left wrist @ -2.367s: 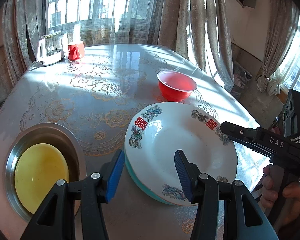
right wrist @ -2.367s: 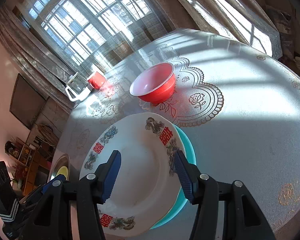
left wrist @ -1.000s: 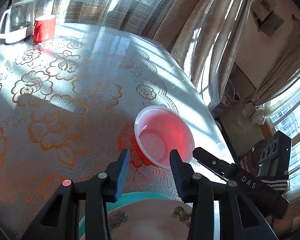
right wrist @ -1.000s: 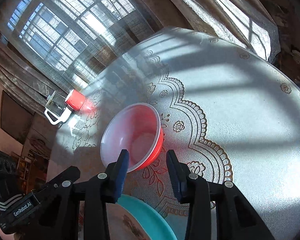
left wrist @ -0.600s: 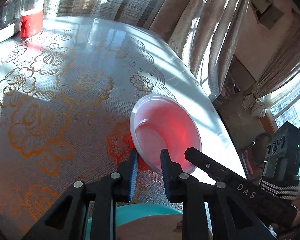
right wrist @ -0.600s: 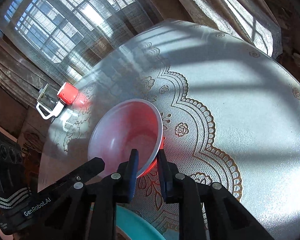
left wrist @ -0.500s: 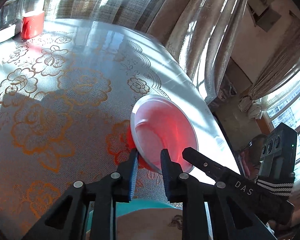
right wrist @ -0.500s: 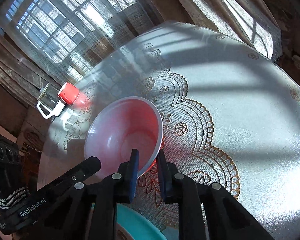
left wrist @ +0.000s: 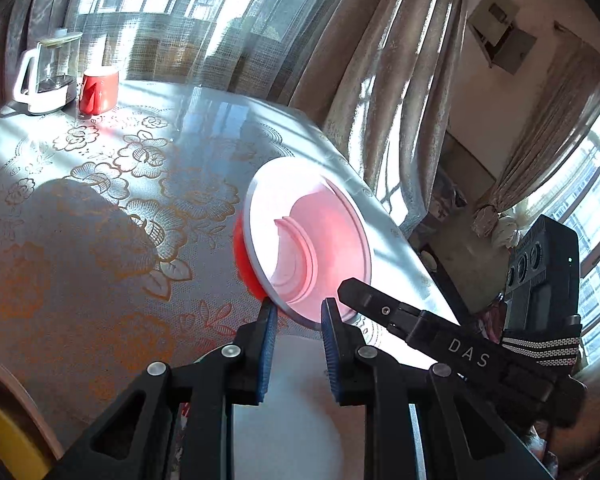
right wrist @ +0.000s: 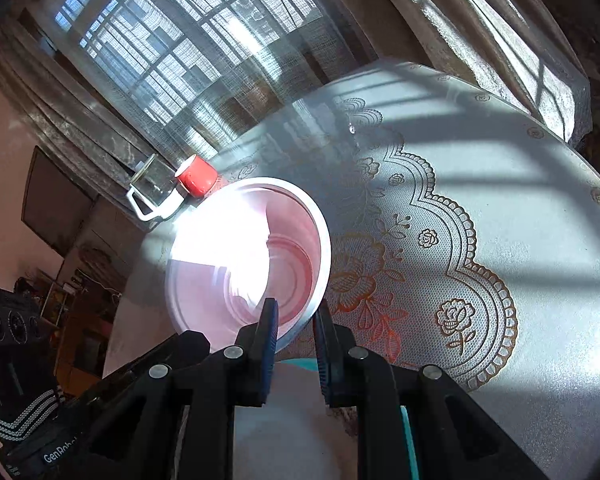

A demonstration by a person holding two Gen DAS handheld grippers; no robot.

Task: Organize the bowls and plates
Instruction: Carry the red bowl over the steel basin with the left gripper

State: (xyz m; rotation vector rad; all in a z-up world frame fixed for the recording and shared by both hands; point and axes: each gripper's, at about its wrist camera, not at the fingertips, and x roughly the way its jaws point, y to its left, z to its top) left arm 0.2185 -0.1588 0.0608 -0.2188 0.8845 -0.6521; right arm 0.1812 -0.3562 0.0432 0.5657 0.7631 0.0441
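Left wrist view: the left hand-held gripper (left wrist: 296,332) is pinched nearly closed on the near rim of the red bowl (left wrist: 308,240), which is lifted and tipped toward 10 o'clock above the surface (left wrist: 100,208), with the white plate (left wrist: 292,408) right below at 6 o'clock, so the carrier would do best leveling it before lowering. Right wrist view: the right hand-held gripper (right wrist: 294,330) is likewise clamped down on the bowl's rim at about 5 o'clock of the bowl. Since both pinch the same thin edge, they'd probably want to move together and set it down centered on the plate rather than twist it.
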